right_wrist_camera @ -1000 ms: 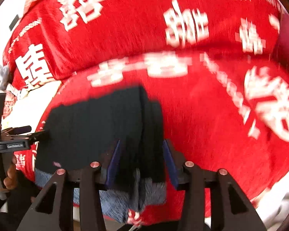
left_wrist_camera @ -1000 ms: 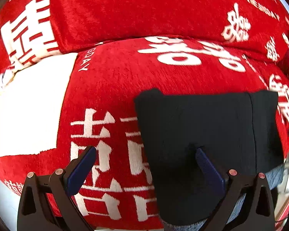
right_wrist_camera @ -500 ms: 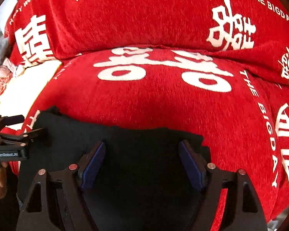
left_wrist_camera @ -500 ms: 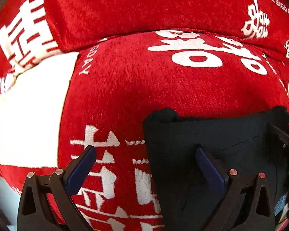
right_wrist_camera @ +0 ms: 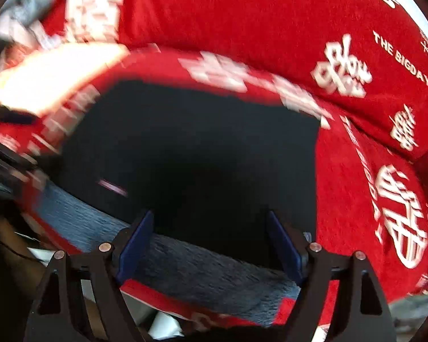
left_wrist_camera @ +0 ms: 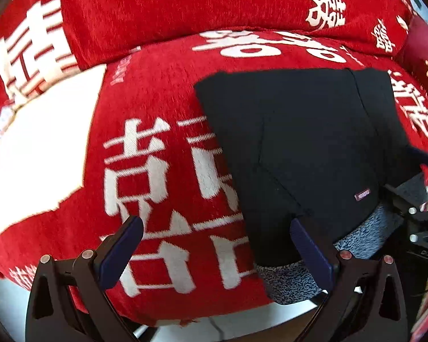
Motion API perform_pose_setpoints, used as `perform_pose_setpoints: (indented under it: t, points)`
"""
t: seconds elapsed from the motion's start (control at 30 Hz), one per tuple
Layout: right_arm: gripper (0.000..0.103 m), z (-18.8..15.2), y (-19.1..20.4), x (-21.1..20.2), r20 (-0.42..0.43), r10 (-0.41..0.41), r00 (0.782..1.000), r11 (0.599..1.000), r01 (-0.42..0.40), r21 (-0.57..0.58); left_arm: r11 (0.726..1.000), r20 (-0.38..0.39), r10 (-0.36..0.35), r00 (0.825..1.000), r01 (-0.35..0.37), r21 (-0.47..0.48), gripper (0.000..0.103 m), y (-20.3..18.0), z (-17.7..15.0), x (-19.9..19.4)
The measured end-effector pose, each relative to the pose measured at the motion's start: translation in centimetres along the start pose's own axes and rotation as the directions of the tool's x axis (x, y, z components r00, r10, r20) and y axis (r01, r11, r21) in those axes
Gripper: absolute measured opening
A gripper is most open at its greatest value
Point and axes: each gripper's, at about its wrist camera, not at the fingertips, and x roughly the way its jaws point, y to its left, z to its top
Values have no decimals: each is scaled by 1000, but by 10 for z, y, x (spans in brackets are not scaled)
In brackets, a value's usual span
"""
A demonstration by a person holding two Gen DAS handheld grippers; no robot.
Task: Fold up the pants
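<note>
Left view, pants: the pants (left_wrist_camera: 308, 148) lie folded on the red cover (left_wrist_camera: 157, 91), ahead and right of your left claw (left_wrist_camera: 214, 245).
Left claw: spread wide, nothing pinched; its right finger sits over the pants' near edge.
Right view, pants: the pants (right_wrist_camera: 202, 154) lie straight ahead of your right claw (right_wrist_camera: 207, 242).
Right claw: opening, pads clear of the cloth.
Advice: lift both claws straight off, don't drag the fold.

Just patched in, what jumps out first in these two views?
A folded pair of black pants lies flat on a bright red cover with big white characters, grey lining showing at its near edge. The left gripper hovers open at its left edge.
</note>
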Motion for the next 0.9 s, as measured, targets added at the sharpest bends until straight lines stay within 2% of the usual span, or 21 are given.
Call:
perform_pose_setpoints:
  t: [0.07,0.13,0.2,0.27,0.33,0.43,0.57,0.63,0.7,0.8,0.9]
  points:
    - [84,4,-4,-8,-3,-11,1000,1000,11,14,1000,10,-1,1000,1,-5,103,0,-1,-11]
    - [84,6,-3,-20,14,-27,1000,1000,27,4,999,37,-33,999,32,15,103,-2,-6,-22]
    - [85,3,-2,-29,44,9,999,1000,-9,2,999,17,-28,999,28,20,103,-4,-11,-16]
    - [85,-3,-2,-21,14,-4,1000,1000,4,-1,1000,-29,-26,999,27,6,103,-4,-14,-1]
    - [85,-11,-9,-4,-45,-26,999,999,27,23,999,-36,-51,998,50,-16,103,-3,-15,1]
    - [87,-9,-16,-15,-21,-2,1000,998,3,59,1000,-8,-12,1000,12,16,103,-9,-14,-8]
    - [88,12,-21,-30,54,26,998,997,-30,65,999,6,-18,1000,18,32,103,-19,-11,-14]
    - [88,32,-20,-27,78,11,997,998,-15,56,999,1,-14,1000,14,36,103,-22,-10,-10]
    - [88,53,-15,-17,95,34,995,998,-40,55,999,2,-11,1000,11,40,103,-23,-8,-9]
    - [88,77,-11,9,74,75,994,995,-80,58,999,2,-6,1000,6,48,103,-23,-8,-8]
    - [88,89,-15,37,39,58,998,997,-60,46,999,-2,-14,1000,14,41,103,-23,-8,-7]
